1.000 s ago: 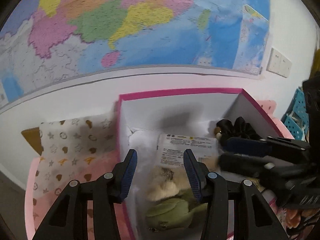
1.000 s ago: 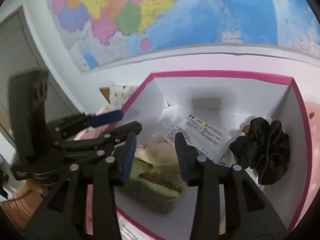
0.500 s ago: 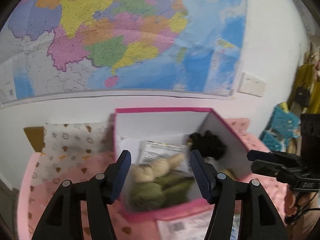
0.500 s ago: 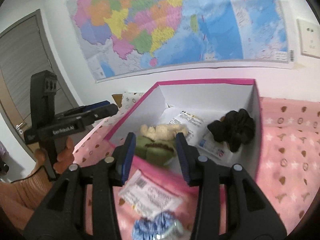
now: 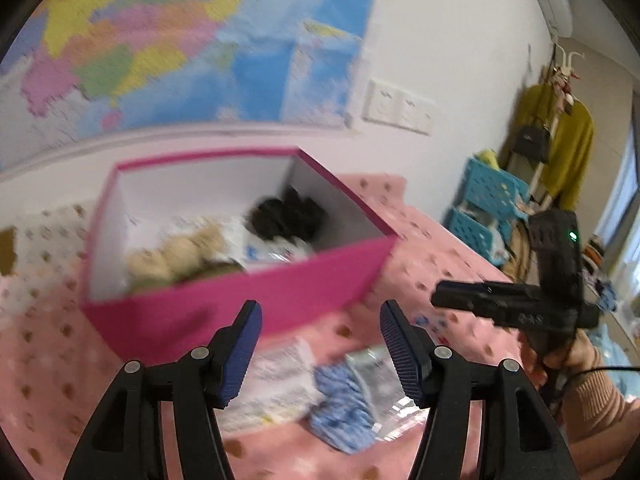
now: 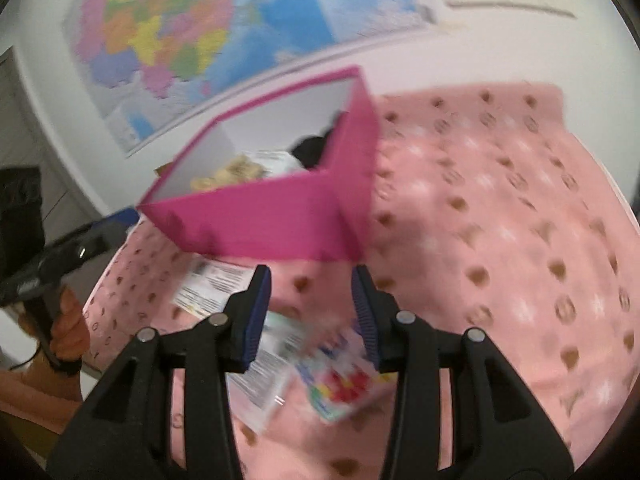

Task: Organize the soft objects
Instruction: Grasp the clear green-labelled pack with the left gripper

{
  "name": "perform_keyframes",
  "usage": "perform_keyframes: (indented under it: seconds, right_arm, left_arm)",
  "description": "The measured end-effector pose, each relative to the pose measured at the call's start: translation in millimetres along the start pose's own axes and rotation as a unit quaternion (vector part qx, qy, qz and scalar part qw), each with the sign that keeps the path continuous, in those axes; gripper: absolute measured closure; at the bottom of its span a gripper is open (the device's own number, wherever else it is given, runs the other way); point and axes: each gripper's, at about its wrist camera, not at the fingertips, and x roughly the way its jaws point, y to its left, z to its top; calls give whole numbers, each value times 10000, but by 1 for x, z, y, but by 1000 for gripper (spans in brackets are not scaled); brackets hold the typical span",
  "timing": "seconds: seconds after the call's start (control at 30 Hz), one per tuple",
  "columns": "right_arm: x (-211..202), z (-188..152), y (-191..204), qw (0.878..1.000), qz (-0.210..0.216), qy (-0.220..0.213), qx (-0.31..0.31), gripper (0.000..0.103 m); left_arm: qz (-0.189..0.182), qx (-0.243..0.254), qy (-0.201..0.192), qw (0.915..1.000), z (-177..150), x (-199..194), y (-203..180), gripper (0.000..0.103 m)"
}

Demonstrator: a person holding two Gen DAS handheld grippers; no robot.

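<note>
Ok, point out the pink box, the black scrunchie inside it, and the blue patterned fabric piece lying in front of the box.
pink box (image 5: 256, 300): left wrist view, on its front outer wall.
black scrunchie (image 5: 286, 218): left wrist view, on the middle of its folds.
blue patterned fabric piece (image 5: 340, 408): left wrist view, on its crumpled middle.

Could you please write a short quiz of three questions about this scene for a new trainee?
1. True or false: the black scrunchie lies inside the pink box.
2. What does the left claw hold? A) the beige plush toy B) nothing C) the scrunchie
3. Fill in: the blue patterned fabric item lies on the ____ blanket, outside the box.

Key: 1 true. 2 B. 3 pink.
</note>
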Motion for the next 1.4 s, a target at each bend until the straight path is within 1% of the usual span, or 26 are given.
perform_keyframes:
  seconds: [0.1, 0.17, 0.3, 0.43, 0.6, 0.73, 0.83, 0.87, 0.9, 1.0, 1.07, 1.1, 1.13, 1.3, 1.4]
  right_arm:
    - [-5, -9, -11, 9998, -105, 41, 149, 59]
    - [-8, -14, -11, 9999, -52, 58, 144, 59]
    - [-5, -22, 4, 9995, 220, 191, -91, 59]
    - [13, -26, 23, 9975, 370, 440, -416, 59]
    - [42, -20, 33, 9942, 346, 726, -716, 59]
    - [56, -12, 30, 9927, 163, 854, -835, 54]
    - [66, -11, 27, 9898, 127, 1116, -875, 54]
    - [68, -12, 28, 9876, 228, 1229, -949, 54]
    - [69, -13, 29, 9866, 283, 1266, -991, 54]
    - [68, -17, 33, 9823, 647, 1385, -1083, 54]
    - [66, -19, 33, 9814, 821, 1398, -1031, 57]
    - [65, -20, 32, 9816, 876, 1374, -999, 65]
    - [63, -20, 31, 9818, 928, 1346, -970, 70]
    - [53, -23, 31, 9837, 938, 1234, -911, 84]
    - [42, -22, 28, 9839, 1186, 1107, -747, 87]
  left_arm:
    - [-110, -10, 194, 9998, -12, 9, -9, 40]
    - [-182, -37, 352, 9992, -21, 15, -14, 40]
    - [-300, -4, 577, 9979, -37, 21, -25, 40]
    - [-387, 56, 734, 9965, -47, 25, -34, 40]
    - [-437, 82, 944, 9945, -57, 33, -38, 40]
    - [-412, 68, 1095, 9931, -64, 41, -39, 40]
    - [-411, 51, 1184, 9921, -68, 46, -38, 40]
    - [-396, 39, 1217, 9918, -69, 49, -38, 40]
    - [-382, 33, 1251, 9914, -70, 51, -37, 40]
    - [-355, -4, 1353, 9902, -73, 59, -35, 42]
    - [-310, -8, 1402, 9896, -75, 65, -36, 43]
    - [-288, -16, 1430, 9893, -76, 67, -35, 43]
    - [-286, -29, 1440, 9892, -76, 68, -35, 43]
    - [-310, -87, 1417, 9894, -76, 69, -32, 43]
    - [-373, -74, 1358, 9900, -73, 67, -34, 43]
